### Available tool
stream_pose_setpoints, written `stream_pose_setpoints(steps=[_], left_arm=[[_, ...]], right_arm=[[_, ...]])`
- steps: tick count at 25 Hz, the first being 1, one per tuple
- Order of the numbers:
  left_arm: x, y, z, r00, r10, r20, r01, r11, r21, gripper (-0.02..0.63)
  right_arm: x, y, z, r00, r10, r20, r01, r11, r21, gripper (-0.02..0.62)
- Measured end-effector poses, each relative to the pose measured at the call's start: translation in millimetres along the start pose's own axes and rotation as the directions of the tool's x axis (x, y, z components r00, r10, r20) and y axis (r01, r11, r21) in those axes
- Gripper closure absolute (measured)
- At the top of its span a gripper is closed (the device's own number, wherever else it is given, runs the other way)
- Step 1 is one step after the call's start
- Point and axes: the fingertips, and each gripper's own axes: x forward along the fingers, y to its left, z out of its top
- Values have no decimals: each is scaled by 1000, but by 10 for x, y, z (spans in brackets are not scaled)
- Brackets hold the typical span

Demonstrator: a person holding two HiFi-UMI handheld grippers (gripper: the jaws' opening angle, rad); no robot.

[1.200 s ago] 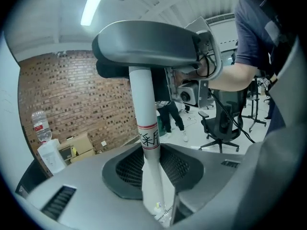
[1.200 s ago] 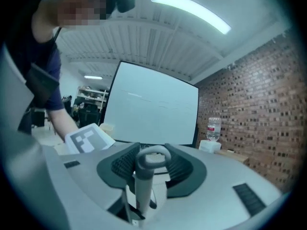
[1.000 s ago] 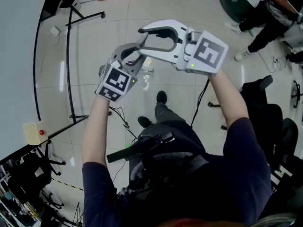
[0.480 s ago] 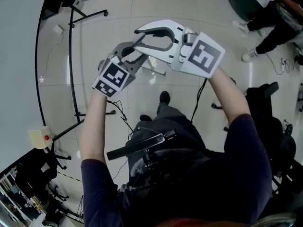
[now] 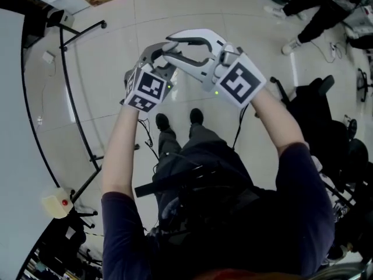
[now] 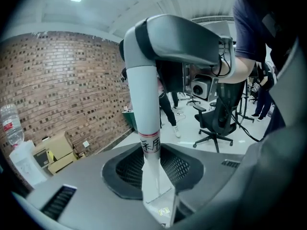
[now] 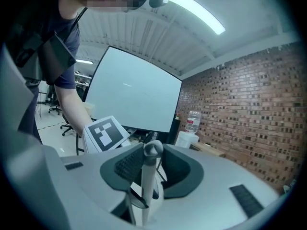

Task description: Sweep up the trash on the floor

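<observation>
Head view: above the pale tiled floor (image 5: 99,69), your 2 grippers meet at 12 o'clock from your shoes (image 5: 196,116). Your left gripper (image 5: 156,56) is clamped on the white handle (image 6: 146,109). The jaws of your right gripper (image 5: 178,48) have just been closing and now pinch the handle's rounded tip.

White pole (image 6: 144,104) with black-lettered, red-edged label; reddish-brown brick wall (image 6: 62,80); glossy cream floor tiles (image 5: 175,16).

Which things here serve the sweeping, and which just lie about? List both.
For the job: white handle; thin handle. I can make out no trash.

Lying about: chair; bottle; boxes.
</observation>
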Motion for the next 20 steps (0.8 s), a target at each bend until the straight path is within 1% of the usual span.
stream_pose_setpoints(steps=[3,6,10,12,16,18,19,20], left_arm=[[203,110,-116,999,-28,38,30,998,-52,503],[369,199,-270,998,-54,38,56,997,-51,503],[544,361,-515,995,-85,42,88,993,-76,503],[605,409,-633,995,-94,37,97,992,-82,503],[674,377,-858,991,-128,28,130,985,-109,503],[701,364,-979,992,-122,23,124,981,-148,503],[716,358,-1033,993,-114,25,117,976,-183,503],[730,348,-1082,994,-107,31,111,968,-224,503]], right_arm=[[97,-118,-212,995,-82,-55,83,997,10,459],[199,-192,-418,984,-157,-88,161,986,38,461],[405,-273,-710,957,-243,-160,254,966,53,465],[497,-278,-819,947,-268,-177,280,959,42,468],[616,-170,-1011,935,-285,-210,298,954,30,474],[669,-91,-1111,927,-298,-227,311,950,25,494],[688,-60,-1158,922,-310,-232,324,946,24,510],[702,-38,-1203,917,-321,-237,337,941,28,511]])
